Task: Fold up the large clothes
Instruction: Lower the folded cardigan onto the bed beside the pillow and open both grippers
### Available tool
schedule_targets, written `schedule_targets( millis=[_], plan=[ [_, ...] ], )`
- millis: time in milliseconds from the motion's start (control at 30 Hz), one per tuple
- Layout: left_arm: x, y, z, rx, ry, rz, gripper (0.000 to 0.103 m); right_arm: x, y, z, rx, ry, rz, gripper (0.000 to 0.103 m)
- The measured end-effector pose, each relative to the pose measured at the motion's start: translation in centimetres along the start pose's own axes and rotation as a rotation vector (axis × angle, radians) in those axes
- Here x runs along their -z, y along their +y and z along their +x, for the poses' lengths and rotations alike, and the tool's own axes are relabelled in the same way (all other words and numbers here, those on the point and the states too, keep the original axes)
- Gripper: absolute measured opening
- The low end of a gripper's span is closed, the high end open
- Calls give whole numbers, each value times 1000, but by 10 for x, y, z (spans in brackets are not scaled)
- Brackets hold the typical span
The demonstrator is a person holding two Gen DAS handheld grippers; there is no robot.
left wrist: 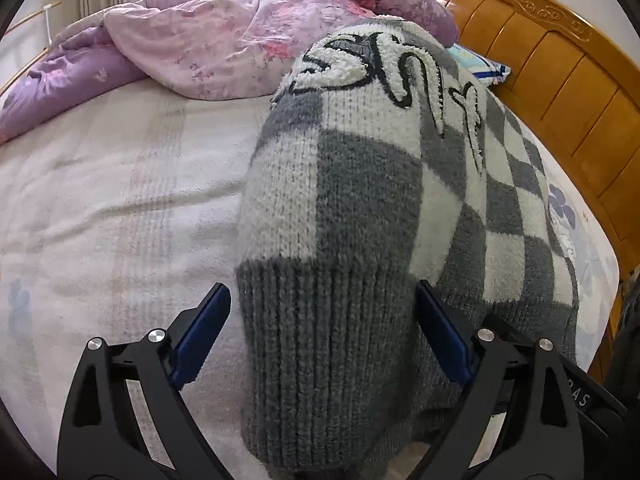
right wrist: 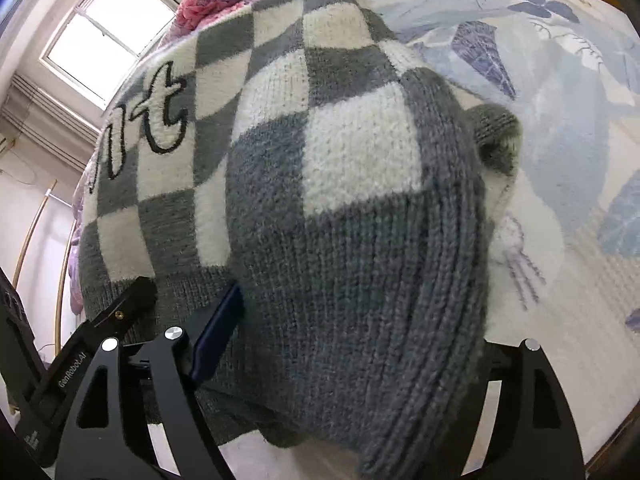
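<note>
Left gripper (left wrist: 324,334) jaws apart, sweater (left wrist: 400,200) hem between, unclamped. Right gripper (right wrist: 360,344) likewise. Withdraw both straight back, avoid snagging knit.

Left gripper (left wrist: 324,336): black skeletal linkage arms with triangular cut-outs; silver round pivot screws; blue pads (left wrist: 202,336); partial white lettering, possibly "RAS"; right gripper (right wrist: 352,344): same build; "GenRobot.AI" printed white.

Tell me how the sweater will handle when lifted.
The sweater is thick knit and drapes in soft bulges, so it will probably sag and flop. Its fuzzy yarn should grip rather than slip. It looks bulky, likely heavy for a garment.
</note>
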State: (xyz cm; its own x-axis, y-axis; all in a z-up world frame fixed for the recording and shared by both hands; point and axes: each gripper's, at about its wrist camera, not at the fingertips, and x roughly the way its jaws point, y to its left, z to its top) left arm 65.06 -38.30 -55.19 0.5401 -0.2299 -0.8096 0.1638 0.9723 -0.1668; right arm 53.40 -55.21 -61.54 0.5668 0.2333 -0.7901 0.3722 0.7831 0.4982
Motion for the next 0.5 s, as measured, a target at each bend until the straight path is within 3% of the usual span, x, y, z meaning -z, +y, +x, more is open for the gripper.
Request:
schedule_targets(
  millis=[167, 333, 500],
  plan=[
    [0, 12, -15, 12, 5, -42, 92, -18, 5, -7, 71, 8, -24, 80],
    [13, 17, -35, 4, 20, -49, 92, -1, 9, -31, 176, 9, -47, 82],
    [21, 26, -52, 7, 24, -58, 92, 14, 31, -46, 226, -14, -140, 83]
  ],
)
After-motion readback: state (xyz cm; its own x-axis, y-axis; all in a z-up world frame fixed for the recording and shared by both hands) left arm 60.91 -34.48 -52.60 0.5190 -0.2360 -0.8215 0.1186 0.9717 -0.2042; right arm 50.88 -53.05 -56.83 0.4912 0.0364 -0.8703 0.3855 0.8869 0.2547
